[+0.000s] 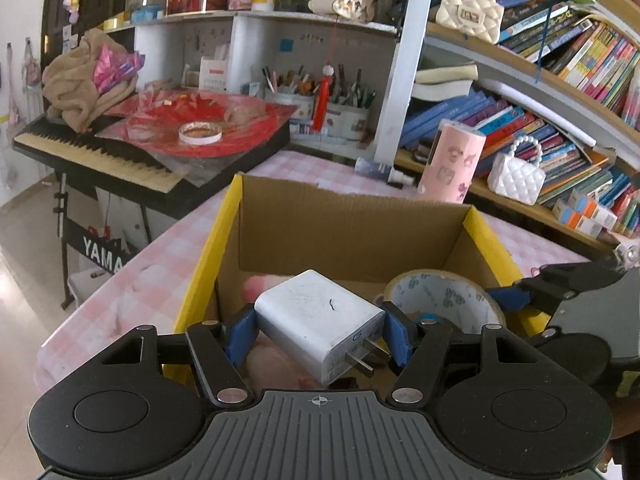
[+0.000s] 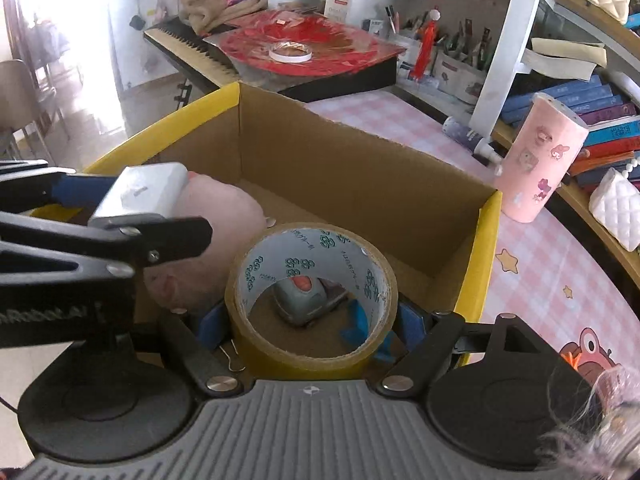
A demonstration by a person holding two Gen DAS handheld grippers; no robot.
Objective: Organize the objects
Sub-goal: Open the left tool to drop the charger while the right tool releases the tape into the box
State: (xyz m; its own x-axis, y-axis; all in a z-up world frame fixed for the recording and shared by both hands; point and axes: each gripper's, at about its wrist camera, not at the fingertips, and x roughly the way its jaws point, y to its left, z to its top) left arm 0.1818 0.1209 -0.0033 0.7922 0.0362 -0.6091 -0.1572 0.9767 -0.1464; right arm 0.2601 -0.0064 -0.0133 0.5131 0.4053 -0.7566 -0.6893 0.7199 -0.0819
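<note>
Over the open cardboard box [image 1: 352,224] on the pink checked tablecloth [image 1: 132,276], I have both grippers poised side by side. My left gripper [image 1: 320,330] stands about half open, its blue pads [image 1: 240,336] pressed on either side of a white charger plug [image 1: 320,320], whose prongs point toward the camera. My right gripper [image 2: 310,326] is spread wider and clamps a roll of brown packing tape [image 2: 312,300] across its outside, the roll's hole facing the lens. Through that hole I see a small grey gadget [image 2: 304,300] with a red button lying on the box floor. A pink plush toy [image 2: 216,240] sits inside the box beneath the charger. Beyond the box, a pink cartoon-printed tumbler [image 2: 536,160] stands upright on the cloth, near a dark bottle [image 2: 470,138] lying on its side.
</note>
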